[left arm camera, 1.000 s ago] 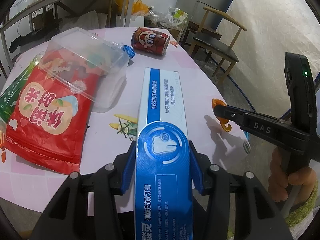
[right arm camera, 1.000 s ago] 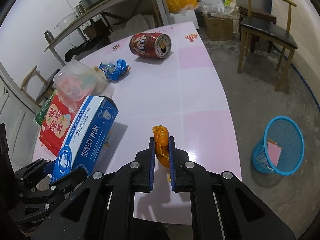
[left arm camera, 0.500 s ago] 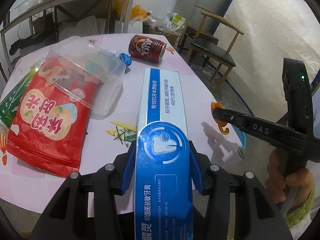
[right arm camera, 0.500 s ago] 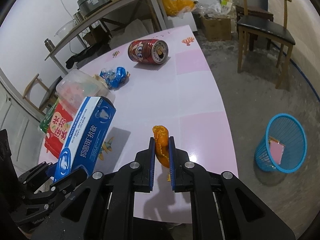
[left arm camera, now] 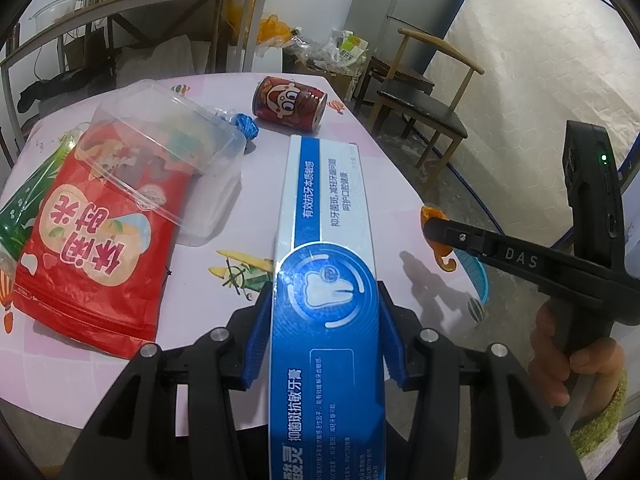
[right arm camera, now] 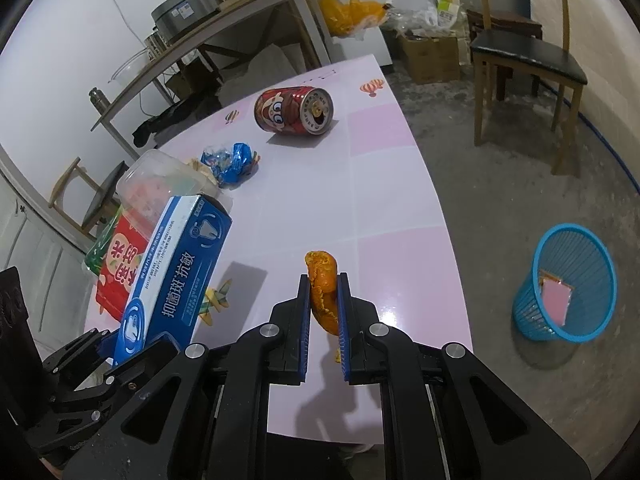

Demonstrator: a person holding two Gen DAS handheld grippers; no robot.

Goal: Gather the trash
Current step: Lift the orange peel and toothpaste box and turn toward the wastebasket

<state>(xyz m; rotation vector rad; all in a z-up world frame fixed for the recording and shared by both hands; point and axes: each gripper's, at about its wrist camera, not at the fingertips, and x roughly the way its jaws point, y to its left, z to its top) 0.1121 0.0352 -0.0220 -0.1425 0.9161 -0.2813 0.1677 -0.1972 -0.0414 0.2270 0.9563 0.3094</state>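
Observation:
My left gripper (left arm camera: 322,304) is shut on a long blue and white toothpaste box (left arm camera: 326,264) and holds it above the pink table (left arm camera: 200,276). The box also shows in the right wrist view (right arm camera: 176,268). My right gripper (right arm camera: 323,280) is shut on a piece of orange peel (right arm camera: 322,284), above the table's near right edge. The peel and the right gripper (left arm camera: 430,224) show at the right of the left wrist view. A blue mesh waste basket (right arm camera: 568,284) stands on the floor to the right of the table.
On the table lie a red can (right arm camera: 294,110) on its side, a blue wrapper (right arm camera: 230,162), a clear plastic tub (left arm camera: 160,148) and a red snack bag (left arm camera: 92,248). A wooden chair (right arm camera: 524,56) stands beyond the basket. A cluttered bench (right arm camera: 208,40) stands behind.
Both grippers have risen a little and pulled back from the table with their loads. The grips have not changed.

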